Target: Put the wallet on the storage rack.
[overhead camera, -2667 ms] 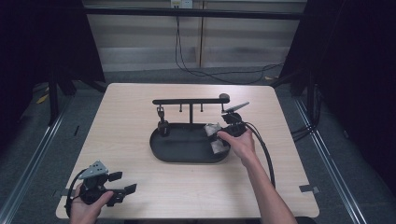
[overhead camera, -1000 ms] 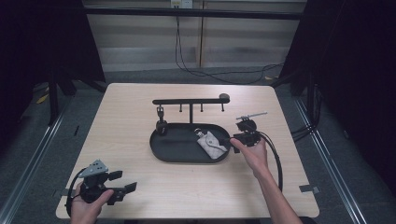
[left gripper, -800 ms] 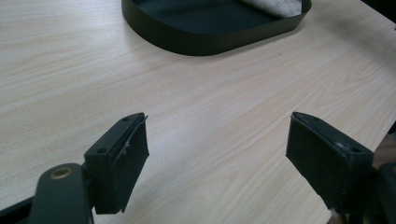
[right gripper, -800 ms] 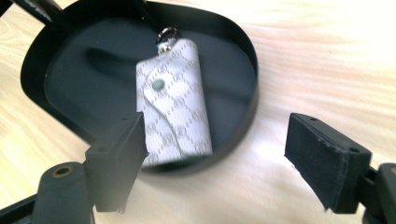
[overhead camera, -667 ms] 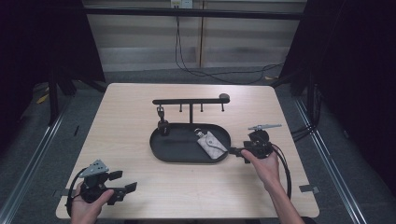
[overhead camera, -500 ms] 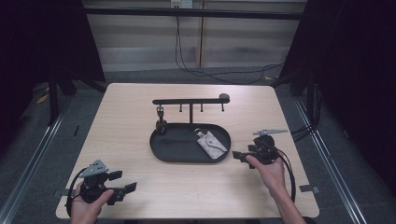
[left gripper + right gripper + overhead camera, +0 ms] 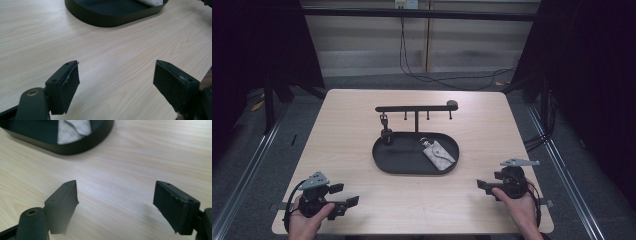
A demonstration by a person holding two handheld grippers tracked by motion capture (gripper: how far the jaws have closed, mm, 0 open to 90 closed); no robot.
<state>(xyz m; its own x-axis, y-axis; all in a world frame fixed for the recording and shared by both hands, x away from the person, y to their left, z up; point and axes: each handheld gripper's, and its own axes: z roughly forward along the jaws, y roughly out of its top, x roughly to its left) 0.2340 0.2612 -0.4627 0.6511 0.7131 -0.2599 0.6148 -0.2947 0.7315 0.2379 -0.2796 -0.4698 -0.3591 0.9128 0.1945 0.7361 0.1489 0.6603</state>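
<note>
A black oval tray (image 7: 387, 160) sits mid-table with a grey key pouch (image 7: 438, 154) lying in its right half. Behind it rises a black hook rack (image 7: 416, 109), with a small dark item (image 7: 385, 134) hanging at its left end over the tray. My left gripper (image 7: 346, 199) rests near the front left corner, open and empty; its own view shows bare wood between the jaws (image 7: 116, 82) and the tray rim (image 7: 110, 21) ahead. My right gripper (image 7: 482, 186) sits at the front right, open and empty (image 7: 115, 203), with the pouch (image 7: 73, 130) ahead.
The wooden table (image 7: 347, 125) ends close behind both hands at the front edge. Cables (image 7: 532, 192) trail from the right gripper. Dark floor and metal rails (image 7: 257, 150) flank the table.
My right gripper has left the key pouch in the tray and drawn back to the front right of the table. The left gripper has stayed put.
</note>
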